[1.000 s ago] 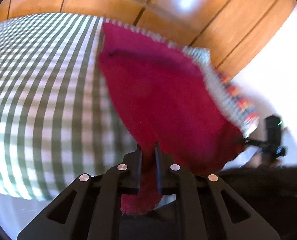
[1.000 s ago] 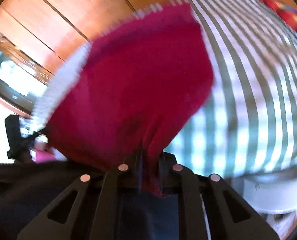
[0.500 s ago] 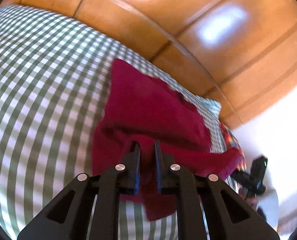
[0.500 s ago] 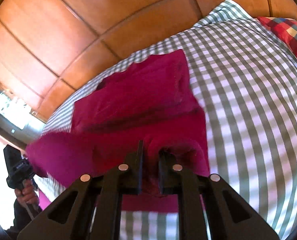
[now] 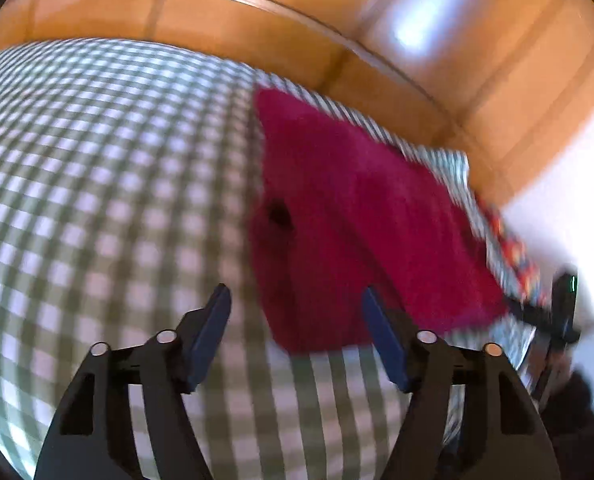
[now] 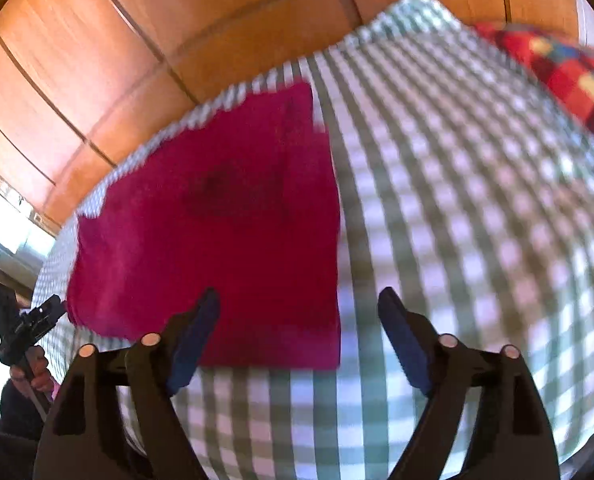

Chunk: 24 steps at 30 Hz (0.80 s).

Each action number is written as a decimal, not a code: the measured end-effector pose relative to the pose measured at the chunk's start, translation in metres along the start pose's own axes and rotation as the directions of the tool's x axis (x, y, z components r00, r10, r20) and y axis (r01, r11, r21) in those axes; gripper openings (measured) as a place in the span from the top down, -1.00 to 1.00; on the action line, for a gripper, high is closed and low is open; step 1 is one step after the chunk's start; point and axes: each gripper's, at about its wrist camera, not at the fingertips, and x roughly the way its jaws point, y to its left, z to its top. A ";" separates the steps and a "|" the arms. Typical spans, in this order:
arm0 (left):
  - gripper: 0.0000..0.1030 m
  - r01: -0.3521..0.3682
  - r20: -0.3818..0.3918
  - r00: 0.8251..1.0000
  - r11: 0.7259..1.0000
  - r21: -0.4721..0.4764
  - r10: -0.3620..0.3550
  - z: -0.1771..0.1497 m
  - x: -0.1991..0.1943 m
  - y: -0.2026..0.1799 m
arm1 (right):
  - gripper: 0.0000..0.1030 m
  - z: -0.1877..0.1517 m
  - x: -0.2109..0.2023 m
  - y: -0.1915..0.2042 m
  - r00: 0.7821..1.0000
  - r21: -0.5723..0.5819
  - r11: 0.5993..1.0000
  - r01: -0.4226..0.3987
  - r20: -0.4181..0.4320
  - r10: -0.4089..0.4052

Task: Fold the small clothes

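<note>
Both my grippers — left (image 5: pixel 297 312) and right (image 6: pixel 299 312) — gape wide and empty above the cloth (image 6: pixel 217 232), lying flat on the checked bed (image 6: pixel 477 220) — one fold apparently done, maybe more left.

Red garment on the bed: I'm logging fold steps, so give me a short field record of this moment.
garment: red cloth, lying flat on the bedspread, apparently folded
surface: green-and-white checked bedspread
left gripper: open, holding nothing
right gripper: open, holding nothing
background: wooden panelling; red patchwork pillow
image quality: motion-blurred
</note>
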 end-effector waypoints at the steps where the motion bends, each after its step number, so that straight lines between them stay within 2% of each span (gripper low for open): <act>1: 0.01 -0.010 -0.008 1.000 1.000 0.021 0.010 -0.003 0.004 -0.004 | -0.08 -0.001 0.005 0.002 1.000 -0.005 1.000 0.010 -0.001 -0.010; 2: 0.34 -0.019 -0.021 1.000 0.999 0.038 0.020 -0.005 0.011 -0.007 | 0.06 -0.002 0.008 0.004 1.000 -0.009 1.000 0.024 0.006 -0.024; 3: 0.42 -0.027 -0.029 0.999 0.999 0.037 0.028 -0.005 0.016 -0.009 | 0.13 -0.002 0.011 0.006 0.999 -0.008 0.999 0.037 0.013 -0.037; 5: 0.64 -0.037 -0.034 0.999 0.998 0.042 0.038 -0.006 0.020 -0.013 | 0.52 0.000 0.010 0.009 0.999 0.003 0.999 0.039 0.016 -0.040; 8: 0.72 -0.035 -0.030 0.999 0.997 0.073 0.038 -0.012 0.011 -0.016 | 0.67 -0.006 -0.002 0.013 0.999 -0.028 0.999 0.038 0.021 -0.037; 12: 0.72 -0.002 -0.061 0.998 0.998 0.069 0.006 -0.036 -0.008 -0.011 | 0.68 -0.028 -0.022 0.014 1.000 -0.067 0.998 0.018 -0.006 -0.018; 16: 0.72 0.034 -0.092 0.995 0.997 0.064 -0.028 -0.070 -0.032 -0.009 | 0.68 -0.065 -0.041 0.013 0.998 -0.105 0.994 0.008 -0.066 -0.015; 19: 0.70 0.060 -0.105 0.993 0.998 0.036 -0.056 -0.094 -0.051 -0.009 | 0.66 -0.082 -0.050 0.019 0.995 -0.126 0.992 -0.011 -0.097 -0.002; 21: 0.67 0.057 -0.099 0.994 0.998 0.021 -0.054 -0.097 -0.059 -0.009 | 0.44 -0.081 -0.056 0.017 0.996 -0.124 0.992 -0.003 -0.087 -0.008; 22: 0.66 0.073 -0.082 0.994 0.997 0.002 -0.073 -0.092 -0.064 -0.009 | 0.25 -0.074 -0.060 0.013 0.998 -0.111 0.994 0.006 -0.056 -0.012; 23: 0.55 0.086 -0.064 0.994 0.996 -0.009 -0.087 -0.087 -0.066 -0.008 | 0.00 -0.066 -0.064 0.010 1.000 -0.091 0.996 0.009 -0.023 -0.011; 24: 0.50 0.087 -0.042 0.995 0.996 -0.016 -0.087 -0.079 -0.067 -0.007 | -0.08 -0.060 -0.066 0.007 1.000 -0.076 0.997 0.017 0.004 -0.016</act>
